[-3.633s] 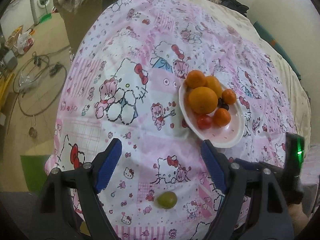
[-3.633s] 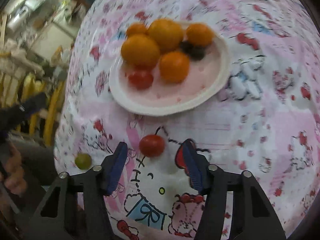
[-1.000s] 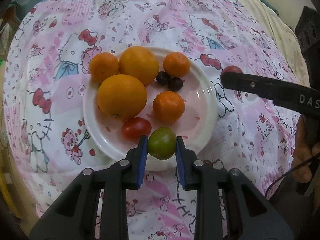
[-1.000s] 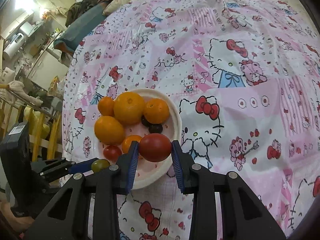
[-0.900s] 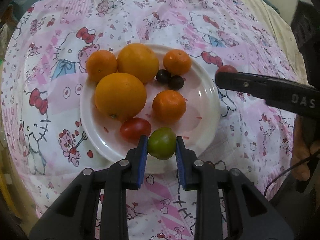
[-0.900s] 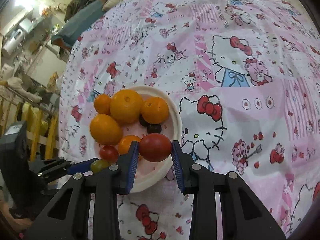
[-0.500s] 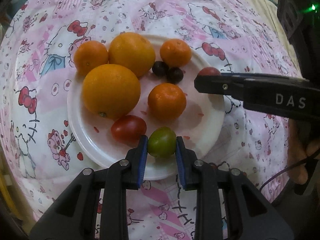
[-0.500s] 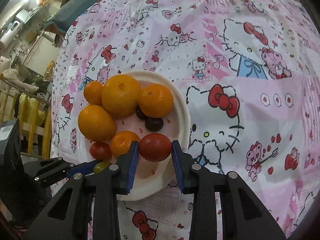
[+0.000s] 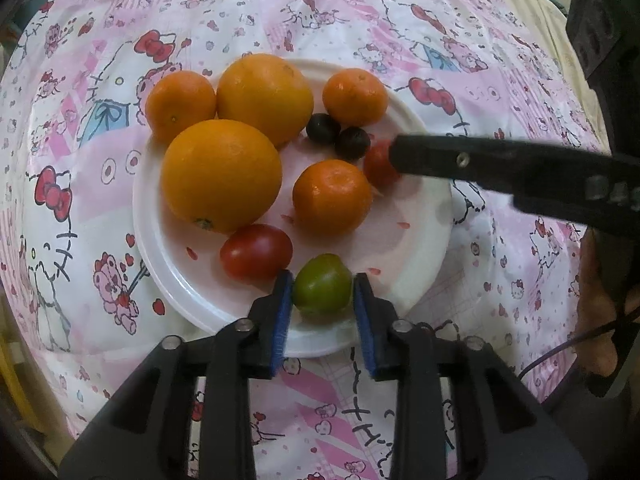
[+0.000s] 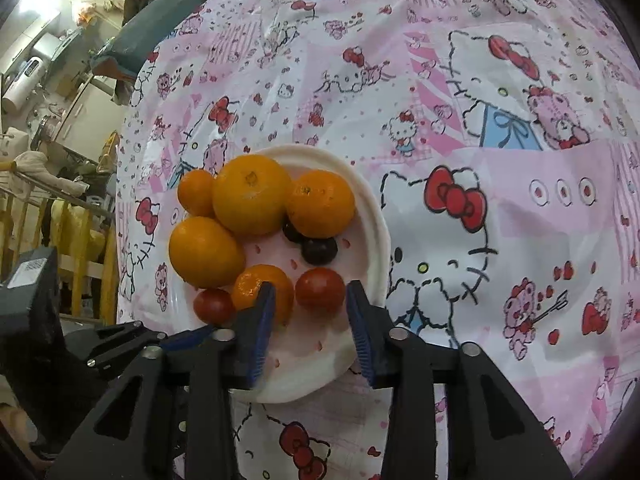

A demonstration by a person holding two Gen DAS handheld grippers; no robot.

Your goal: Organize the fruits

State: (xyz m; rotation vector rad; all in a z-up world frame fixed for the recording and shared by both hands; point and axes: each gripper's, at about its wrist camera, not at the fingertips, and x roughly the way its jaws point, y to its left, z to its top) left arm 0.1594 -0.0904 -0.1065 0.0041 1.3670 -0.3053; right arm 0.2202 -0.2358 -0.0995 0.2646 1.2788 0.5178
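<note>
Little can be read. In the left wrist view, pale raised letters stand on the side of the right claw [image 9: 394, 156], on its black arm near the picture's right edge; they are blurred and cut off there, and seem to read "DAS". In the right wrist view, a white label [image 10: 30, 266] sits on a black block at the left edge, its print too small to read.
</note>
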